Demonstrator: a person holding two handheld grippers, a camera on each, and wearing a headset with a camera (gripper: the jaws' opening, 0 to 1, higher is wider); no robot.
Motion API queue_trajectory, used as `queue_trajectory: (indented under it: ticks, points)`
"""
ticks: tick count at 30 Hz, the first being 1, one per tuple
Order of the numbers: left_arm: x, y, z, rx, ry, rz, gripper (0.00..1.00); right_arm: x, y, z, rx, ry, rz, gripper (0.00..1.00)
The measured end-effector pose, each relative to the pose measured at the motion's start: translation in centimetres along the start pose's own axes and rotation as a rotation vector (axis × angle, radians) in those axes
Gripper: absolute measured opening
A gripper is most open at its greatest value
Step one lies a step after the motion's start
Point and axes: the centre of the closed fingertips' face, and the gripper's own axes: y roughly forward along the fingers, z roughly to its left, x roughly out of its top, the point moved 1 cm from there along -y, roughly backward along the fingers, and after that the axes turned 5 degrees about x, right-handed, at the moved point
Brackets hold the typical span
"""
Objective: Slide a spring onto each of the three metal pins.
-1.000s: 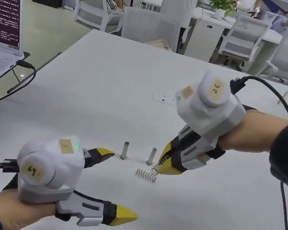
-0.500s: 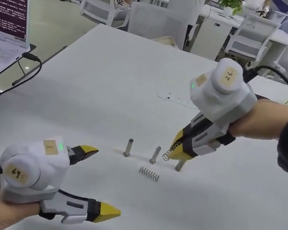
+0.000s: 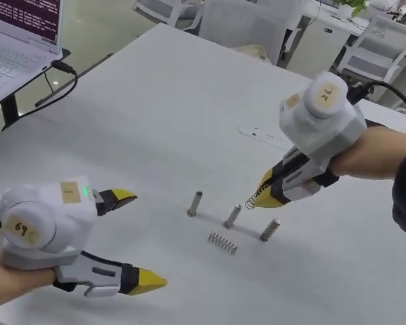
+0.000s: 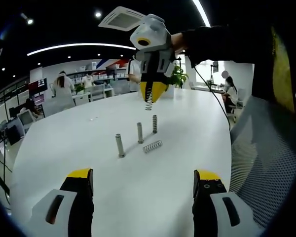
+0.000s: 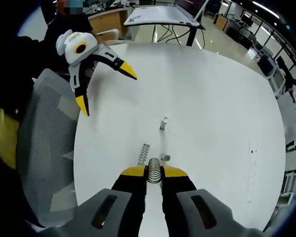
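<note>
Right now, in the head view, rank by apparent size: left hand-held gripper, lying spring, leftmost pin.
1. left hand-held gripper, largest, though nearest the camera.
2. lying spring and leftmost pin: near alike, so unranked.

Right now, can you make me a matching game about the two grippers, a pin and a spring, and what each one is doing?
Things:
1 left gripper
2 right gripper
3 middle pin
4 spring nearest the left gripper

States:
a lying flat on the table
b bare, standing upright
c open, holding nothing
d shut on a hanging spring

Pairs: 1-c, 2-d, 3-b, 4-a
</note>
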Motion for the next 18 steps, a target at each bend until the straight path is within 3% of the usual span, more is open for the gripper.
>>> queue_trajectory:
  ticks: [18]
  points:
    - [-0.1,0.3,0.7,0.013,-0.004,0.019,0.78,-0.6,2.2,-2.3,0.023,-0.007,0.062,0.08]
